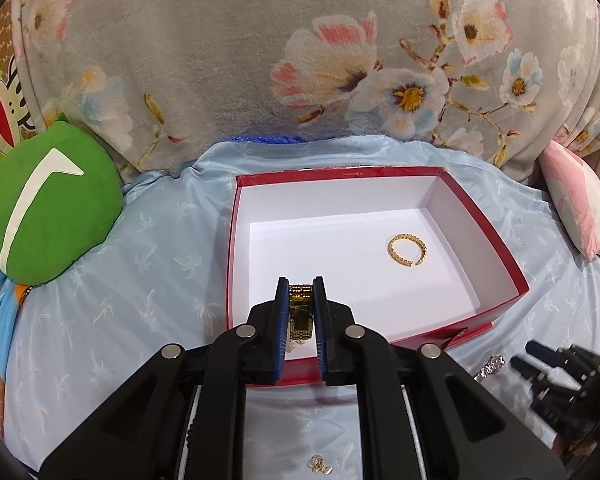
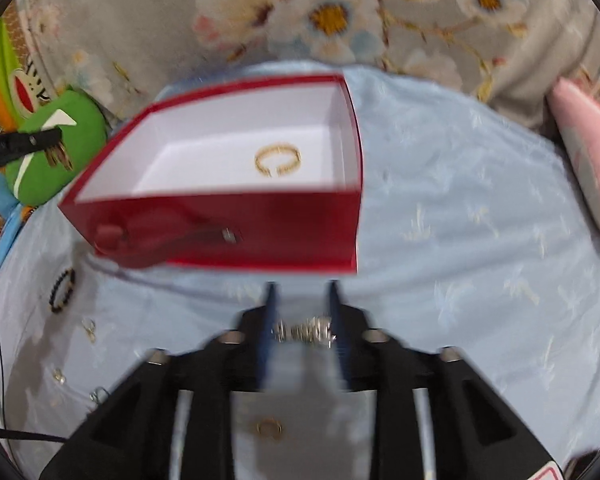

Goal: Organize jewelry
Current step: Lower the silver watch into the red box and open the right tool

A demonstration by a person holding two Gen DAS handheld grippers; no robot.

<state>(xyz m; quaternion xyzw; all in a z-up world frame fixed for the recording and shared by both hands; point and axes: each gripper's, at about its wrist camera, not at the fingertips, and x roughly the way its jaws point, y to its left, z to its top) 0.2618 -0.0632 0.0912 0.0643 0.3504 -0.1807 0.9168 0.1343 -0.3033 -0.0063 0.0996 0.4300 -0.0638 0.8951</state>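
A red box [image 1: 496, 240] with a white inside stands open on the light blue sheet; it also shows in the right wrist view [image 2: 260, 228]. A gold open bangle [image 1: 407, 249] lies in it, also seen in the right wrist view [image 2: 278, 159]. My left gripper [image 1: 300, 286] is shut on a gold beaded bracelet [image 1: 300, 312] above the box's near left corner. My right gripper [image 2: 302, 292] is shut on a silver sparkly piece [image 2: 304, 330], in front of the box, blurred. The right gripper shows at the lower right of the left wrist view [image 1: 520, 356].
On the sheet lie a black bead bracelet [image 2: 63, 290], small earrings [image 2: 89, 328], a gold ring [image 2: 269, 427] and a small gold piece [image 1: 319, 465]. A green cushion [image 1: 48, 204] lies left, a pink pillow [image 1: 580, 196] right, a floral blanket [image 1: 260, 60] behind.
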